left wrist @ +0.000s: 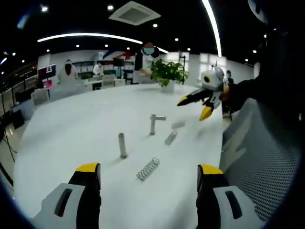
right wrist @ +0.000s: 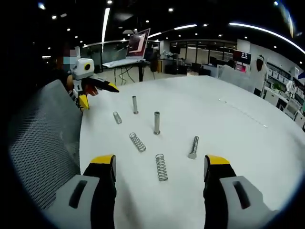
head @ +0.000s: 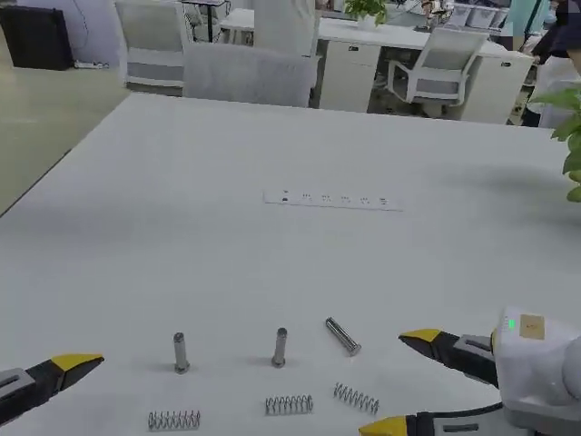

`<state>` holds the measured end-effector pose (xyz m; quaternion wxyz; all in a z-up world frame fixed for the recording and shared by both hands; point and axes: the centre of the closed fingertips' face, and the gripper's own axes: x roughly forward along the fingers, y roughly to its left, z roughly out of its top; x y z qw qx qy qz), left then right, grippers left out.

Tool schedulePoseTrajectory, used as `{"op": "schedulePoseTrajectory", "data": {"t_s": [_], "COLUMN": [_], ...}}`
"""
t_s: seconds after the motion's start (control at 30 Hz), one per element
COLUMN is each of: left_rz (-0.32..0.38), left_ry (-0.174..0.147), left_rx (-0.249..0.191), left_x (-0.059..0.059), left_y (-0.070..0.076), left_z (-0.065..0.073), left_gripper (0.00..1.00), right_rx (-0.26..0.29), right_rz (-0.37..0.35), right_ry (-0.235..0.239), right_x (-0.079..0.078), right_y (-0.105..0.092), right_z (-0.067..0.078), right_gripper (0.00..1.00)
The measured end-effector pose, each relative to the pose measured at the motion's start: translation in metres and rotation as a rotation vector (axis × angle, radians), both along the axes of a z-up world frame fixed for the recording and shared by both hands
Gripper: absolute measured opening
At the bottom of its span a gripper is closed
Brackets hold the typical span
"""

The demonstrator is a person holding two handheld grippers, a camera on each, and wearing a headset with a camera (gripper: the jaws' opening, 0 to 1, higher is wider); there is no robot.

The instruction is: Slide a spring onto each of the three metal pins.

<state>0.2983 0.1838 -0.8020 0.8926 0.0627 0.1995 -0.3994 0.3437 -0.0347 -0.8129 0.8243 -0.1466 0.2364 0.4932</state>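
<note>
Left tool and right tool gape empty; the farthest spring looks blurred.

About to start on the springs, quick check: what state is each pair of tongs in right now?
Left tongs: open, holding nothing.
Right tongs: open, holding nothing.

Pins look like smooth polished metal, a bit shiny. Springs are bare wire, duller grey. Table is smooth matt white. The left gripper and right gripper have slightly glossy yellow plastic tips on grey plastic. The near chair back is grey mesh cloth.
</note>
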Motion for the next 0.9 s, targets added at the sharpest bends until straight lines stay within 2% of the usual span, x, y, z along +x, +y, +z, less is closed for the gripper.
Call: {"op": "schedulePoseTrajectory", "data": {"t_s": [0.6,0.9], "left_rz": [0.001,0.009], "left_ry": [0.015,0.008], "left_rx": [0.000,-0.003], "left_x": [-0.0001,0.0026], "left_y": [-0.0022,-0.0019], "left_z": [-0.0062,-0.0049], "left_gripper": [0.79,0.79], "right_rx": [-0.007,-0.007], "right_rz": [0.009,0.011], "right_ry": [0.015,0.023], "right_x": [-0.0025,-0.0040], "right_y": [-0.0001,-0.0006], "right_z": [-0.0065,-0.0098], "right_gripper": [0.71,0.71]}}
